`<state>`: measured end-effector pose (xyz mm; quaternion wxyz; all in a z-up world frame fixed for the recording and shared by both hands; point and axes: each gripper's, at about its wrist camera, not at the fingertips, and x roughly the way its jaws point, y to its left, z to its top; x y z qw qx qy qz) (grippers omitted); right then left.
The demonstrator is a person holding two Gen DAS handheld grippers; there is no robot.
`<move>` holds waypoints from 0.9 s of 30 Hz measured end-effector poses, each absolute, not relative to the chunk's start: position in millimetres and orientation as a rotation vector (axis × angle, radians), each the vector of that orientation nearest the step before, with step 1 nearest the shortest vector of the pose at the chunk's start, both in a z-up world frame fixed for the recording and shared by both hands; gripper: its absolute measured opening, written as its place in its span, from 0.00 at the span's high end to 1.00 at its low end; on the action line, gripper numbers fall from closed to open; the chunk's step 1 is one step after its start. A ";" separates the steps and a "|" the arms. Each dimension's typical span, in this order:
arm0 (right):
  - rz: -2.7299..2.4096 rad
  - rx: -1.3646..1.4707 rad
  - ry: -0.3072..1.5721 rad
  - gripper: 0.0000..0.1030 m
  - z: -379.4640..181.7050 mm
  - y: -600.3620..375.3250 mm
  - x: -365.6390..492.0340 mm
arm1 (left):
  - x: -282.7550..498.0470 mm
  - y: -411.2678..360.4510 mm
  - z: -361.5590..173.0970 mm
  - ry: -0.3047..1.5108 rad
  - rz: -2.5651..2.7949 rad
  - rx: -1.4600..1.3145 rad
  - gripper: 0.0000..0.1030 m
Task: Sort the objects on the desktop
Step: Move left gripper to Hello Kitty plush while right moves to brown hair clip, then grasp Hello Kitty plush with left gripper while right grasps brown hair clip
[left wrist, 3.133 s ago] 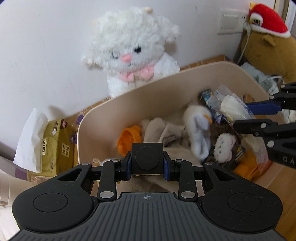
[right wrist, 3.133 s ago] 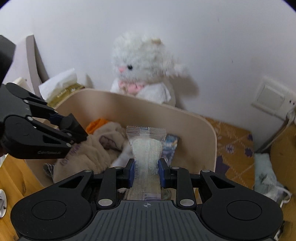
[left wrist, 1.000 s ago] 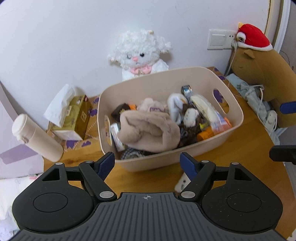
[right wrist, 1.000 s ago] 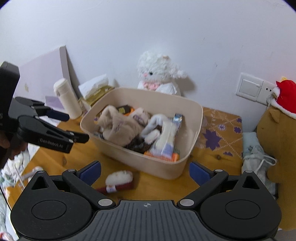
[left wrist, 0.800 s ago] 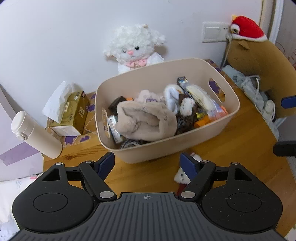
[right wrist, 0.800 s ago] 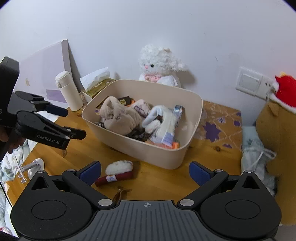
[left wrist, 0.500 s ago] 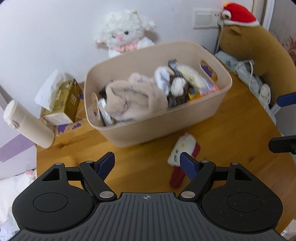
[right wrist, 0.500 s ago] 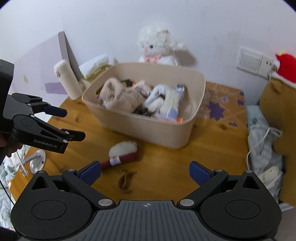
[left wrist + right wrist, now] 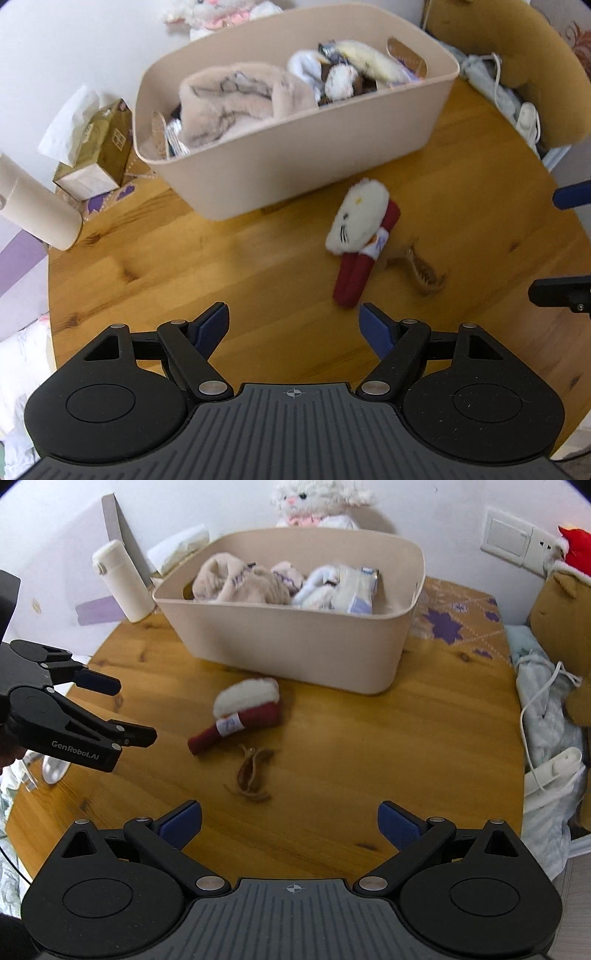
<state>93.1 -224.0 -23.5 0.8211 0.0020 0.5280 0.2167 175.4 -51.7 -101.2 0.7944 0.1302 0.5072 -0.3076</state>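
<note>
Nearest to me, both sets of jaws stand wide with nothing between them: my left gripper (image 9: 293,326) hangs over bare wood, my right gripper (image 9: 290,825) likewise, both pitched steeply down at the round wooden table (image 9: 184,266).

Just past the right gripper lies a brown hair claw clip (image 9: 253,770), on its side, teeth showing. I judge it light, hard plastic, springy and a bit slick. Best taken across the body rather than the teeth, which could skate off the pads.

Just beyond it, close but seemingly apart, the red socks with a white plush cat face (image 9: 360,240), banded by a paper label (image 9: 229,725). Soft, very light, compressible; I'd pinch the rolled red part near the label, where it is firmest. The fluffy face would only squash and slip.

Behind these, the beige storage bin (image 9: 295,642), already heaped with plush fabric and packets. Room on top looks tight; anything dropped in may roll off the pile.

Far side: a white flask (image 9: 123,583), a tissue box (image 9: 98,147), a white plush lamb (image 9: 317,502) against the wall. Right edge: a brown plush toy (image 9: 524,70) and tangled white cable (image 9: 543,701).
</note>
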 end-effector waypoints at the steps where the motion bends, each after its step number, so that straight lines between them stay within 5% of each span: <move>1: 0.458 -0.005 1.130 0.00 -26.5 -222.1 92.6 | 175.3 -52.6 -104.4 1.099 -0.667 0.281 0.24; 27: 0.439 -0.086 1.156 0.02 -86.7 -161.3 115.7 | 206.0 -91.8 -156.3 1.142 -0.773 0.292 0.24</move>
